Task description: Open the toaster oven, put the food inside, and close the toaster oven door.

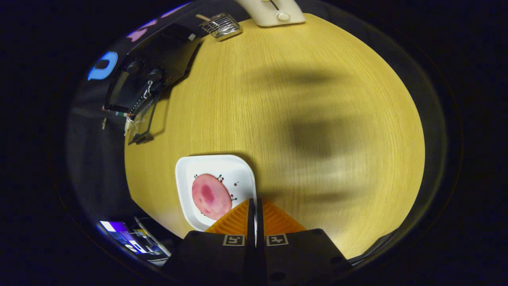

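While its fingers meet (nothing between), hand-held gripper [255, 210] beside white plate [188, 180], pink food slice [211, 196], wooden table [309, 119]

The hand-held gripper [255, 206], fingers pressed together (nothing between them), hangs over the white plate's [238, 167] edge; toaster oven [139, 91] upper left.

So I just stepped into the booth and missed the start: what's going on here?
A person is holding a handheld gripper above a light wooden table. Its fingers are closed together and hold nothing. Just beside the fingertips sits a white square plate carrying a round pink slice of food. Farther off, at the table's edge, stands a black toaster oven whose glass door looks swung open. The food is not yet inside it.
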The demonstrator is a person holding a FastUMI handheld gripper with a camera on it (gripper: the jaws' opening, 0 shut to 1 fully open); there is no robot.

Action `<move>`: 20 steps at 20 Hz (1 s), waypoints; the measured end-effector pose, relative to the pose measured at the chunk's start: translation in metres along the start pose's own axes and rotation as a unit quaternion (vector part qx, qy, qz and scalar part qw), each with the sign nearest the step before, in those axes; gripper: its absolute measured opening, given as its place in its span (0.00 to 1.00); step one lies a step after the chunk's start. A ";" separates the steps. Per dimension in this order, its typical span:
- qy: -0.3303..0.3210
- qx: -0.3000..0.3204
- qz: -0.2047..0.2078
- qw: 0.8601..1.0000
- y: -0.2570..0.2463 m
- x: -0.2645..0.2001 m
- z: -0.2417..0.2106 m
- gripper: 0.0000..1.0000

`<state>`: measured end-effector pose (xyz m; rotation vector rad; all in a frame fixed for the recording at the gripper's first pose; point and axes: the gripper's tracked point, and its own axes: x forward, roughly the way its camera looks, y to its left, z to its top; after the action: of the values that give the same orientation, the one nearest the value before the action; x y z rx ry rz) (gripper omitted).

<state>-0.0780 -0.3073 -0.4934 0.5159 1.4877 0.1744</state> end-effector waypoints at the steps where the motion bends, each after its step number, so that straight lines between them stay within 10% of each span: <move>1: -0.006 0.023 0.021 0.999 0.003 -0.001 -0.001 0.05; 13: -0.098 0.196 0.131 0.967 0.028 0.012 -0.007 0.05; 20: -0.160 0.297 0.153 0.929 0.132 0.070 -0.003 0.05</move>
<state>-0.0481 -0.1607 -0.4995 1.2097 1.1139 -0.1235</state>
